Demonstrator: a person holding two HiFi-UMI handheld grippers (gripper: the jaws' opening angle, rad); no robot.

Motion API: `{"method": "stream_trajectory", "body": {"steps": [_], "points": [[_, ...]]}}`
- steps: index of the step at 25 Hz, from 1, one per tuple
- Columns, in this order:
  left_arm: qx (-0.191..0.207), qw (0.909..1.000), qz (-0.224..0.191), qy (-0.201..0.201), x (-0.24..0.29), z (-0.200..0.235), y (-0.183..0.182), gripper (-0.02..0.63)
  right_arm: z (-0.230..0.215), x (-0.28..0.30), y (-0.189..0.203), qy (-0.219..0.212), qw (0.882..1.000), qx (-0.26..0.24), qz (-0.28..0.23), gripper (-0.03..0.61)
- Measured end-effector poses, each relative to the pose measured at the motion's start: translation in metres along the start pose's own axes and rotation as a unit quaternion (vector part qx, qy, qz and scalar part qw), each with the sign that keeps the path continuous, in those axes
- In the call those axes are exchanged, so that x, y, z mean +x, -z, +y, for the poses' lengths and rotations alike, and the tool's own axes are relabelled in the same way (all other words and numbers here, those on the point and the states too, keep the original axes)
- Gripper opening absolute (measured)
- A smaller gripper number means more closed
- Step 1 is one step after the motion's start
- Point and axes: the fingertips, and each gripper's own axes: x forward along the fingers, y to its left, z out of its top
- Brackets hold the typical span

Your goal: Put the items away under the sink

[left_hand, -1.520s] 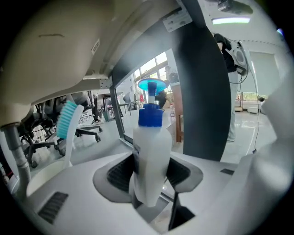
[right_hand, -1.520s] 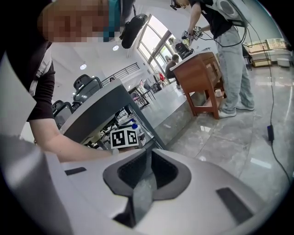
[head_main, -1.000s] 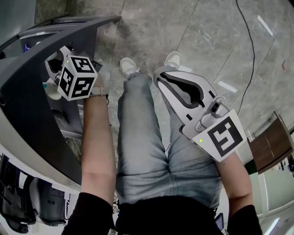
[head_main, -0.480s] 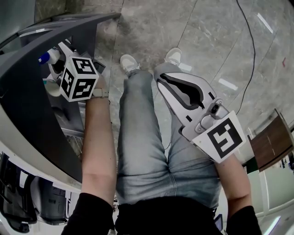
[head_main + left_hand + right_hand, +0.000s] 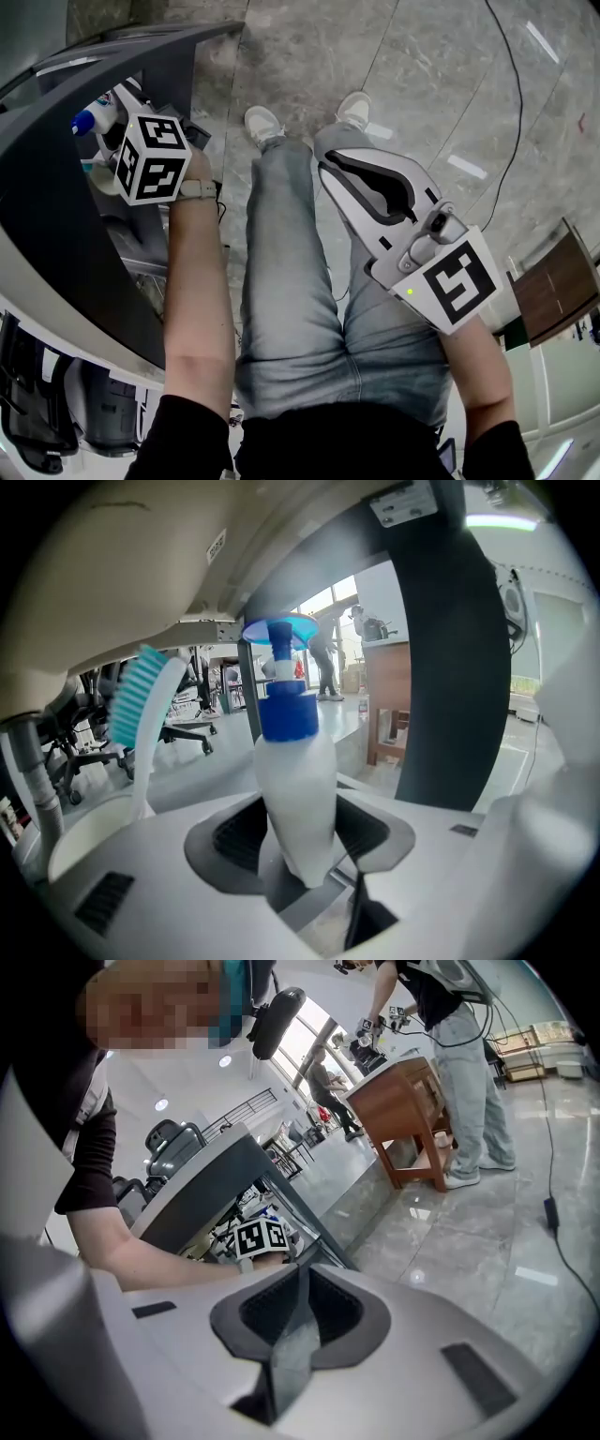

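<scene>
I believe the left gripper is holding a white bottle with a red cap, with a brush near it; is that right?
Not quite: the cap is blue, not red, as the left gripper view shows. The left gripper does hold the white bottle, and the brush is near it.

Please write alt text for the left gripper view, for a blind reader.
The left gripper holds a white plastic bottle with a blue cap between its jaws. A white brush with turquoise bristles rises at the left.
</scene>
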Motion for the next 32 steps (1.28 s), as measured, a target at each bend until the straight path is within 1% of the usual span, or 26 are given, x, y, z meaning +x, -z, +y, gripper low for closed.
{"method": "stream_trajectory", "body": {"steps": [4,7,11,14,18,24,27,30,32], "points": [[0.009,0.9999,0.005,-0.006,-0.001,0.003,0.002,0.232,-0.001,0.001,-0.005,0.001,1.000,-0.006,-0.003,0.052],[0.014,0.9998,0.010,-0.005,-0.005,0.003,0.003,0.235,-0.005,0.000,-0.011,0.003,0.999,-0.029,-0.014,0.052],[0.017,0.9997,0.015,-0.002,-0.013,0.000,0.007,0.236,0.000,0.000,-0.006,-0.006,1.000,-0.007,-0.003,0.052],[0.018,0.9997,0.017,0.000,-0.017,-0.003,0.009,0.236,-0.003,-0.001,-0.005,-0.004,1.000,-0.025,0.000,0.052],[0.007,0.9997,0.024,0.004,-0.033,-0.007,0.011,0.236,0.000,-0.006,-0.005,-0.005,1.000,-0.022,0.002,0.054],[0.001,0.9990,0.033,0.029,-0.074,-0.020,0.002,0.235,0.015,-0.029,-0.013,0.002,1.000,-0.019,0.000,0.053],[0.006,0.9981,0.042,0.045,-0.092,-0.026,0.000,0.233,0.019,-0.036,-0.018,0.007,1.000,-0.017,-0.005,0.052],[0.015,0.9955,0.052,0.078,-0.111,-0.037,-0.006,0.228,0.022,-0.042,-0.026,0.013,1.000,-0.017,-0.013,0.052],[0.023,0.9919,0.055,0.112,-0.127,-0.048,-0.013,0.182,0.024,-0.046,-0.033,0.019,1.000,-0.016,-0.020,0.053]]}}
